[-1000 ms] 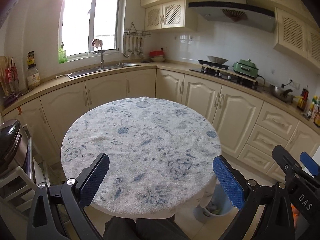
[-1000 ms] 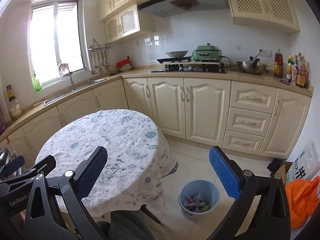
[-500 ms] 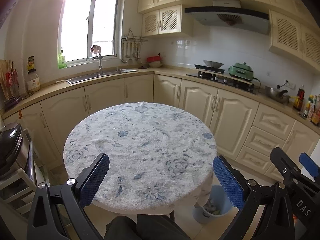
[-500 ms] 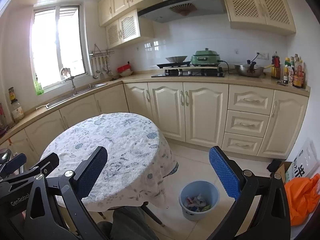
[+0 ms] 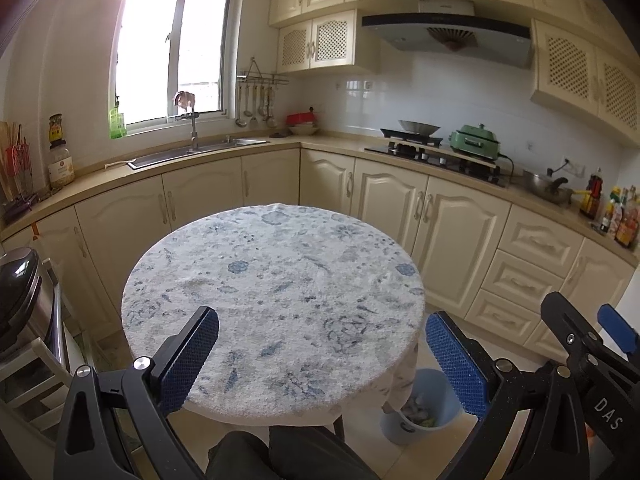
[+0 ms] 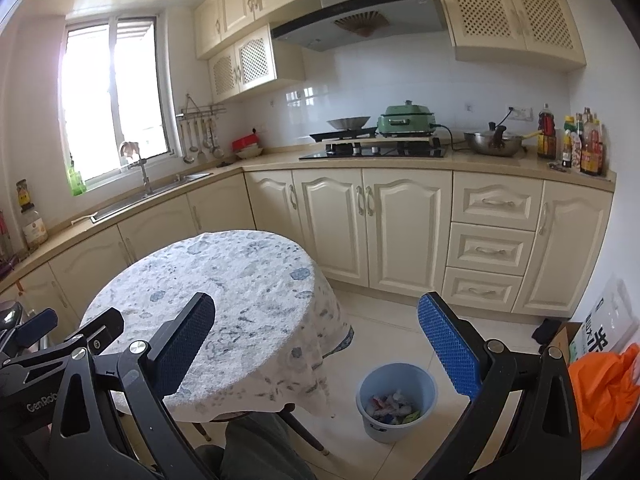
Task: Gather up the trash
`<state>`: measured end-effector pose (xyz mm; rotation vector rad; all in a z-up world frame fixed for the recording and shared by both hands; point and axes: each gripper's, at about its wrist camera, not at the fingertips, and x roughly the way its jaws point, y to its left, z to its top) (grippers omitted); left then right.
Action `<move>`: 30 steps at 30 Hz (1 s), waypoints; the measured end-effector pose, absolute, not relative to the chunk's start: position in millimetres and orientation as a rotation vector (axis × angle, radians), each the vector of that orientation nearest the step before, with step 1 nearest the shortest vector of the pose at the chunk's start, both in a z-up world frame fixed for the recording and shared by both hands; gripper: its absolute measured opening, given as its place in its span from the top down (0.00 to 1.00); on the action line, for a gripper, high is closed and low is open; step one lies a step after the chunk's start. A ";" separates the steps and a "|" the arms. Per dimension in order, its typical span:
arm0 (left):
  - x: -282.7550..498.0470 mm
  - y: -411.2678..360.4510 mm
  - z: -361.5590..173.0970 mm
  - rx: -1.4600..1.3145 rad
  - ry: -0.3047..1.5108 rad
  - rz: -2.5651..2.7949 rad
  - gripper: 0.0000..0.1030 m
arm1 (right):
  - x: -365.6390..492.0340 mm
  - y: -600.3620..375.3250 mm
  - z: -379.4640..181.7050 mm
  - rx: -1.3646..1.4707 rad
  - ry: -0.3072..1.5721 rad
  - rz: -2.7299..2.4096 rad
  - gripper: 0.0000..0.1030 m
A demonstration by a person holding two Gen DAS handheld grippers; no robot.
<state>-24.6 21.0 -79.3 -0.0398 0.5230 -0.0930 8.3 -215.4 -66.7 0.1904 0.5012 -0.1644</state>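
A round table (image 5: 272,280) under a white and blue floral cloth fills the middle of the left wrist view, with nothing lying on top; the same table (image 6: 224,280) shows in the right wrist view. A light blue bin (image 6: 396,400) with crumpled wrappers inside stands on the floor by the table's right side; the bin (image 5: 420,416) peeks from under the cloth in the left view. My left gripper (image 5: 322,356) is open over the table's near edge, holding nothing. My right gripper (image 6: 316,348) is open, high above the bin and the table's right edge, holding nothing.
Cream cabinets (image 6: 400,224) and a counter run along the back with a sink (image 5: 196,152), a hob (image 6: 372,148) and bottles (image 6: 576,144). An orange bag (image 6: 604,392) and a box lie on the floor at right. A steel appliance (image 5: 20,300) stands left. The person's knees (image 5: 280,456) are below.
Both grippers have risen and pulled back a little, so the table looks smaller and lower. Both stay open and nothing was picked up.
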 end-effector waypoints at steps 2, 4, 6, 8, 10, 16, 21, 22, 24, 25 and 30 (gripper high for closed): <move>-25.7 20.7 -79.6 -0.037 0.523 -0.094 0.01 | 8.2 -215.9 -66.7 0.192 0.500 -0.165 0.00; -27.3 20.8 -79.7 -0.038 0.521 -0.093 0.01 | 7.3 -216.2 -66.8 0.196 0.498 -0.161 0.00; -28.3 20.5 -79.9 -0.037 0.518 -0.091 0.01 | 7.4 -217.1 -66.6 0.198 0.500 -0.160 0.00; -29.3 20.8 -80.5 -0.037 0.517 -0.092 0.01 | 7.4 -217.5 -67.0 0.197 0.502 -0.163 0.00; -30.1 20.5 -80.7 -0.034 0.519 -0.087 0.01 | 7.6 -217.7 -67.6 0.196 0.505 -0.164 0.00; -30.1 19.9 -82.1 -0.035 0.526 -0.089 0.01 | 4.6 -217.3 -66.3 0.200 0.500 -0.158 0.00; -31.1 21.0 -81.8 -0.038 0.531 -0.089 0.01 | 7.0 -217.1 -68.7 0.202 0.512 -0.159 0.00; -30.9 21.2 -81.7 -0.039 0.531 -0.089 0.01 | 7.6 -217.1 -69.2 0.202 0.515 -0.158 0.00; -30.8 21.8 -81.5 -0.040 0.531 -0.090 0.01 | 8.3 -216.7 -69.7 0.201 0.520 -0.157 0.00; -30.8 21.8 -81.6 -0.040 0.532 -0.091 0.01 | 8.8 -216.3 -70.0 0.201 0.524 -0.158 0.00; -30.9 23.3 -81.0 -0.045 0.537 -0.093 0.01 | 8.3 -216.2 -70.4 0.202 0.525 -0.154 0.00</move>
